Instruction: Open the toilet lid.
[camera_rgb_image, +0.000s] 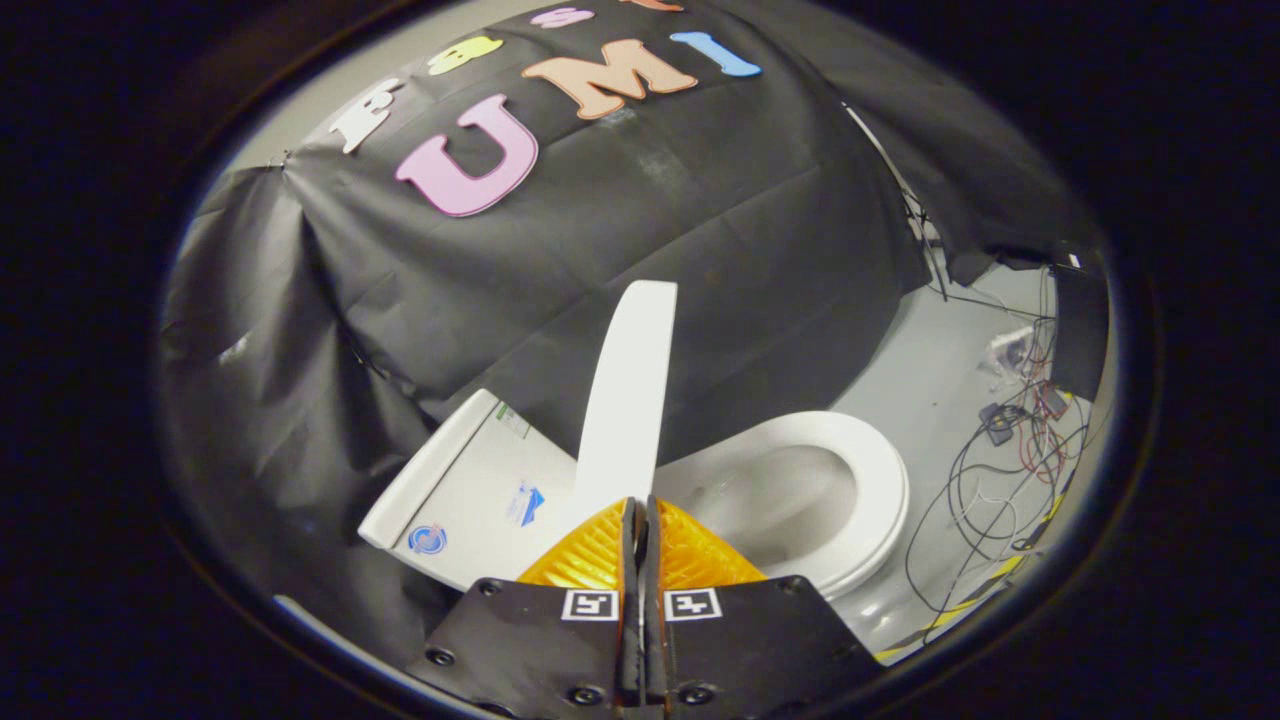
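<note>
Showing the gripper (638, 515) at the near end of the scene, its two fingers (590, 555) pressed together with only a thin dark seam between them. Nothing is seen clamped in that seam, and each finger carries a small square marker at its base. Directly ahead of the fingertips rises the toilet lid (628, 400), white, lifted and viewed edge-on, so that it appears as a narrow upright blade tapering toward a rounded top. Its lower end meets the fingertips; whether the tips actually touch it cannot be told. Left of the lid lies the toilet tank (470, 480), a white box with a flat cover, bearing several small stickers on the face turned toward the camera. Right of the lid sits the toilet seat (880, 480), a white oval ring lying down on the bowl (790, 500), whose pale interior is exposed. Past the seat, a grey floor (930, 380) extends to the right, strewn with a tangle of black, white and red cables (1000, 470) and a few small dark and white boxes. A yellow-and-black striped strip runs along the floor's near right margin. Behind the toilet hangs creased black cloth (640, 220), forming the booth's wall, with a further panel of it continuing to the right
</note>
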